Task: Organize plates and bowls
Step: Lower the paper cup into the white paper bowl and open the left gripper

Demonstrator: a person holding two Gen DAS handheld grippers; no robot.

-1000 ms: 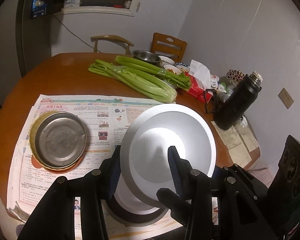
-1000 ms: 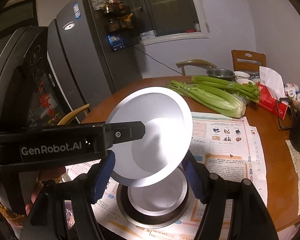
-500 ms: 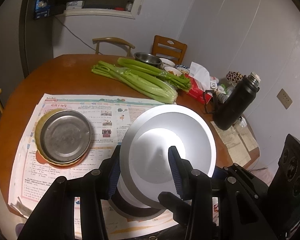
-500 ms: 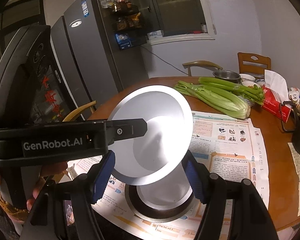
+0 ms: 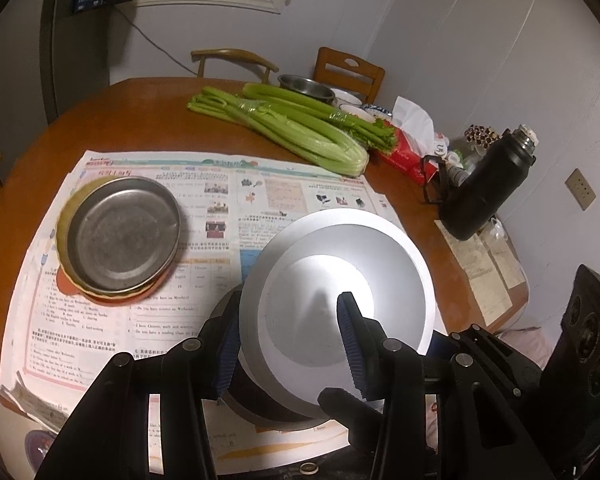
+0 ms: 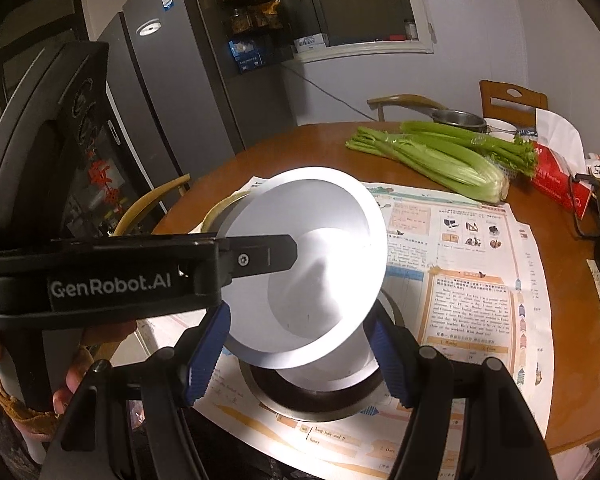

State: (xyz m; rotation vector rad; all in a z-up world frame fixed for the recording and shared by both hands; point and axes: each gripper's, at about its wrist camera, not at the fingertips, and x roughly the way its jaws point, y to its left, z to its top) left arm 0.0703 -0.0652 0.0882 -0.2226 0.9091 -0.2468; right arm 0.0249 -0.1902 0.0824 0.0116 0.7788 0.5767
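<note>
My left gripper (image 5: 290, 342) is shut on the rim of a white bowl (image 5: 340, 300) and holds it tilted in the air. The bowl (image 6: 312, 272) and the left gripper's finger (image 6: 256, 258) also show in the right wrist view. Under it a dark metal bowl (image 6: 320, 400) sits on the newspaper (image 5: 220, 208). My right gripper (image 6: 296, 356) is open, its blue pads either side of the white bowl without touching it. A steel plate (image 5: 120, 236) lies stacked on a yellow plate (image 5: 66, 210) at the left.
Celery (image 5: 292, 128), a steel bowl (image 5: 306, 88), small bowls, a red tissue pack (image 5: 408, 152) and a black thermos (image 5: 488, 192) stand at the table's far and right side. Chairs stand behind the table. A fridge (image 6: 172, 92) is at the left.
The white bowl has been lifted higher above the dark bowl and carried a little left. Both grippers rose with it.
</note>
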